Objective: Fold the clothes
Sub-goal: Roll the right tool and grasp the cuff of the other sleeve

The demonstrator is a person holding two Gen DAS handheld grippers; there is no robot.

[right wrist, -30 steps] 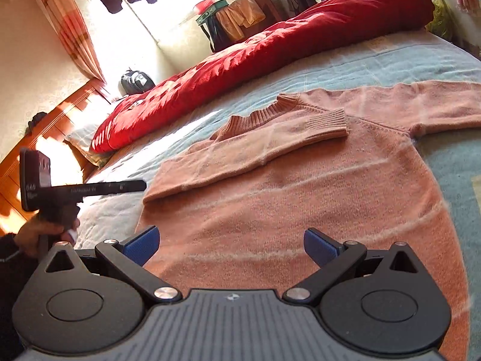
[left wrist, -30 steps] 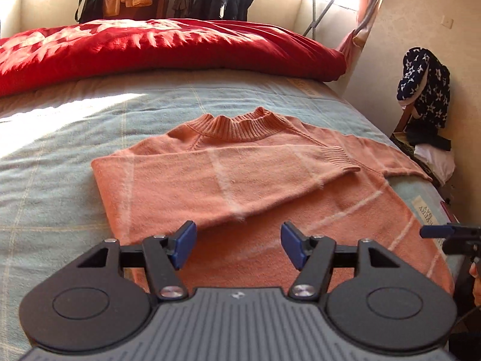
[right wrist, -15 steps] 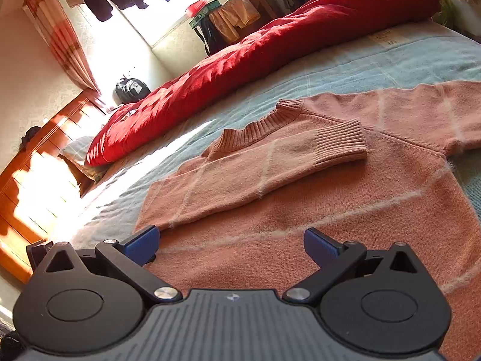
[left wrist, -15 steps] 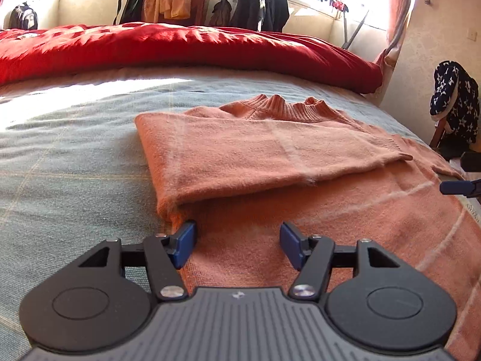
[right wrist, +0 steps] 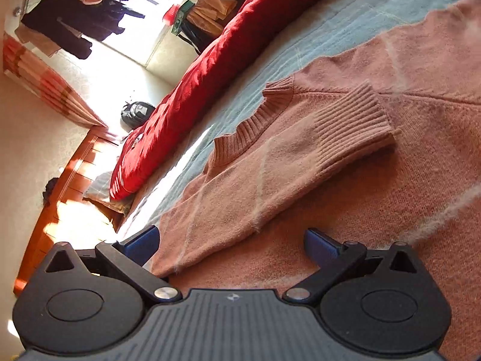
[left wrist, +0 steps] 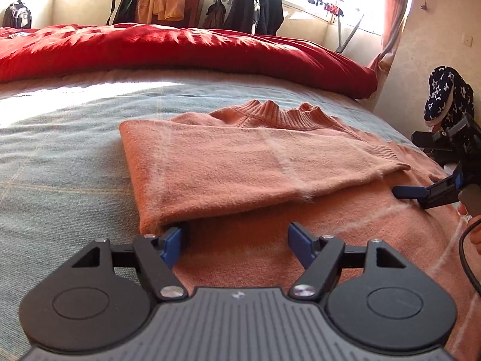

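Behind the sweater [left wrist: 255, 162] — red duvet [left wrist: 180, 51], hanging coats [left wrist: 255, 3].

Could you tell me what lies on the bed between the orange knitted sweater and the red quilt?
Nothing: in the left wrist view, only bare blue-grey checked bedsheet separates the orange knitted sweater from the red quilt.

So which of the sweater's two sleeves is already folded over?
The sleeve lying across the sweater's chest, ribbed cuff showing below the collar. The other sleeve lies stretched out sideways on the bedspread.
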